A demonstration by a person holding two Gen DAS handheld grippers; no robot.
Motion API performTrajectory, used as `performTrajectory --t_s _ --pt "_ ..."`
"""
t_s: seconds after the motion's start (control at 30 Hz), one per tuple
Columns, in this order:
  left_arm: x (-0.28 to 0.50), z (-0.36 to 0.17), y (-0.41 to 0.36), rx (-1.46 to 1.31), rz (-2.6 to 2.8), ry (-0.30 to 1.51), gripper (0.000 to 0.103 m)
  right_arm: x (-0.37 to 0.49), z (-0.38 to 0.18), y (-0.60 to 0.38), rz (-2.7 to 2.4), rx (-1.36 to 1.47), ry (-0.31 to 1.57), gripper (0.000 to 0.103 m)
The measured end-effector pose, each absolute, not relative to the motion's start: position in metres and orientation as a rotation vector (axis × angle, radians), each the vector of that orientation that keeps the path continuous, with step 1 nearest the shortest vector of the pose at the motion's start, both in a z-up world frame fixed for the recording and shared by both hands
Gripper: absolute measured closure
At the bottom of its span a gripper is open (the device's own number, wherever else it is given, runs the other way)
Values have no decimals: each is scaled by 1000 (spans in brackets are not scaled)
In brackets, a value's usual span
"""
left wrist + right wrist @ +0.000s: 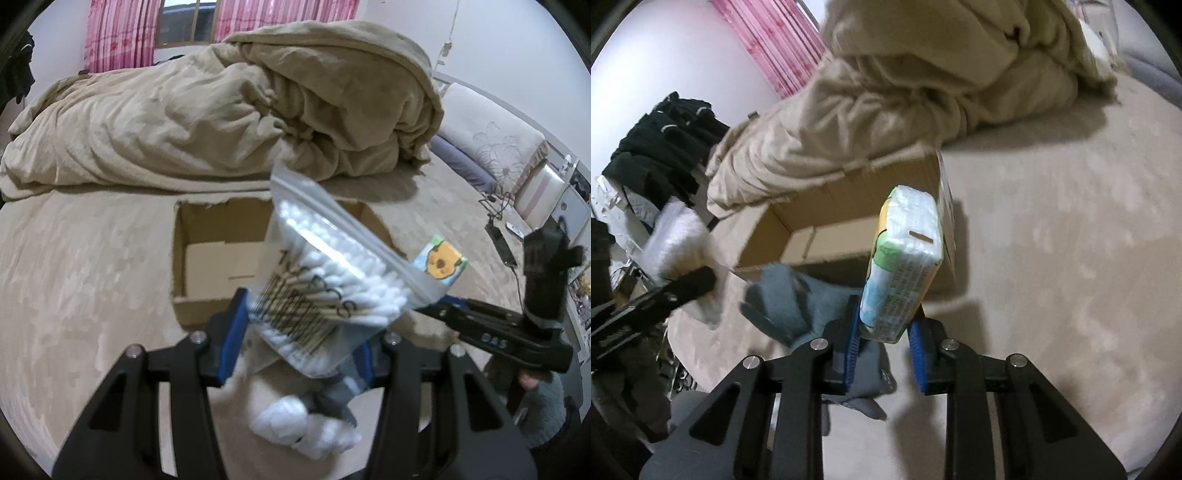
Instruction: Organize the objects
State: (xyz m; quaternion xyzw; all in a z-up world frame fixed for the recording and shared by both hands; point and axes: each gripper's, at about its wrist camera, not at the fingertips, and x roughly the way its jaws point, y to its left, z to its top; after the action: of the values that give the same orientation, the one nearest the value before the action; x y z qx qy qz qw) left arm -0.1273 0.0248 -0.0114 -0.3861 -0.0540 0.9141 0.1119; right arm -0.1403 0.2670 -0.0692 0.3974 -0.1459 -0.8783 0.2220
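Observation:
My left gripper (pixel 299 332) is shut on a clear zip bag of cotton swabs (pixel 332 280) and holds it up in front of an open cardboard box (pixel 207 258) on the bed. My right gripper (pixel 882 328) is shut on a small tissue pack (pixel 905 258) with a cartoon print, held upright near the box (pixel 827 225). The tissue pack (pixel 441 260) and the right gripper (pixel 443 310) also show at the right of the left wrist view. The left gripper (pixel 683 280) with the swab bag (pixel 676 240) shows at the left of the right wrist view.
A grey sock (pixel 786 299) and a white sock (pixel 284 421) lie on the beige bed sheet (pixel 1052 258) below the grippers. A bunched beige duvet (pixel 221 110) lies behind the box. A pillow (pixel 491 136) and cables (pixel 498 236) are at the right. Dark clothes (pixel 665 144) hang at the left.

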Motion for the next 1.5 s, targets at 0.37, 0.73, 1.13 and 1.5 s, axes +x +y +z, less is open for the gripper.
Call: performTrajectory --t_s 0.37,0.73,1.13,1.5 --pt "-187 -20 48 -1139 2639 -123 52 -187 -52 246 -2435 1105 -264 77" --pt "-232 -50 38 -1237 2668 -178 15 -207 -65 240 -2477 1171 -190 48" --pt "-149 11 7 -1101 2786 -205 10 -149 -4 241 -2561 984 -183 32" --pt "-78 28 -6 -1036 2827 -262 7 -96 15 235 -2539 924 -163 31"
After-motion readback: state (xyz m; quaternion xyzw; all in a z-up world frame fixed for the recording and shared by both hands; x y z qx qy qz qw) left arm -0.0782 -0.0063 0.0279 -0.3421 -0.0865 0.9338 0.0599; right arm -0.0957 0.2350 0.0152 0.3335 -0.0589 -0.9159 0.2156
